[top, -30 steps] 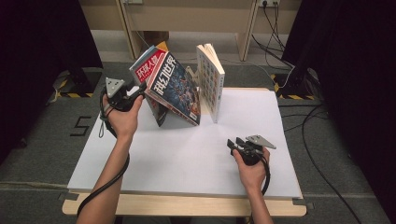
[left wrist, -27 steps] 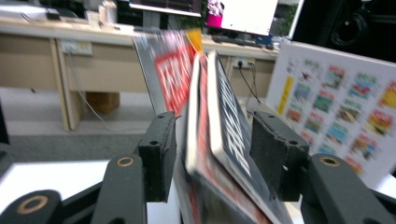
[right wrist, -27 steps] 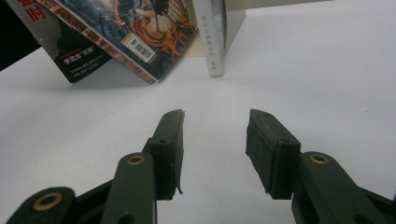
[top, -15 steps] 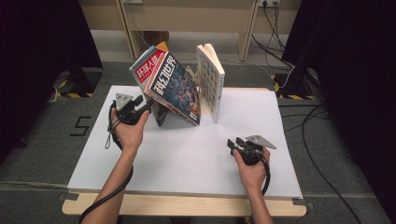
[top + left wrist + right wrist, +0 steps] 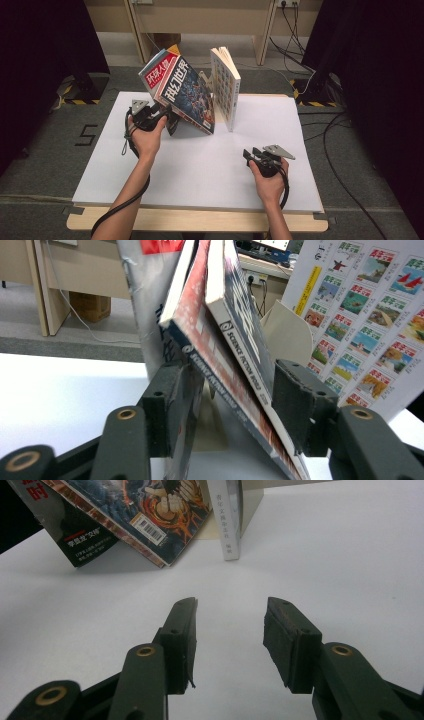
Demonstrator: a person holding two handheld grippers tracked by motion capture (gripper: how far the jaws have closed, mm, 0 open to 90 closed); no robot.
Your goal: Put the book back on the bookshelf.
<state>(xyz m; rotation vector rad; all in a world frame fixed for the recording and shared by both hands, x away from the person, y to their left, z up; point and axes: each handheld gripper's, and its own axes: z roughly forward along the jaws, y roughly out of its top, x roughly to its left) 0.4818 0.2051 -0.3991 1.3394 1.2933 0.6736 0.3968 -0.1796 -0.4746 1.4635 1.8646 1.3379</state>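
Two magazines lean to the left against each other on the white table top: a red-titled one behind and a blue science-fiction one in front. My left gripper is at their lower left edge. In the left gripper view its jaws straddle the spines of both magazines; they have just been opening, and I see no pad pressing. My right gripper rests near the front right, open and with nothing between its jaws.
A thick book stands upright just right of the magazines, its back cover printed with small pictures. A beige bookend sits between them. Cables trail on the floor beyond the table's right edge.
My left hand has come down and a little to the right, from the magazines' upper left edge to their lower edge. The right hand has stayed where it was.
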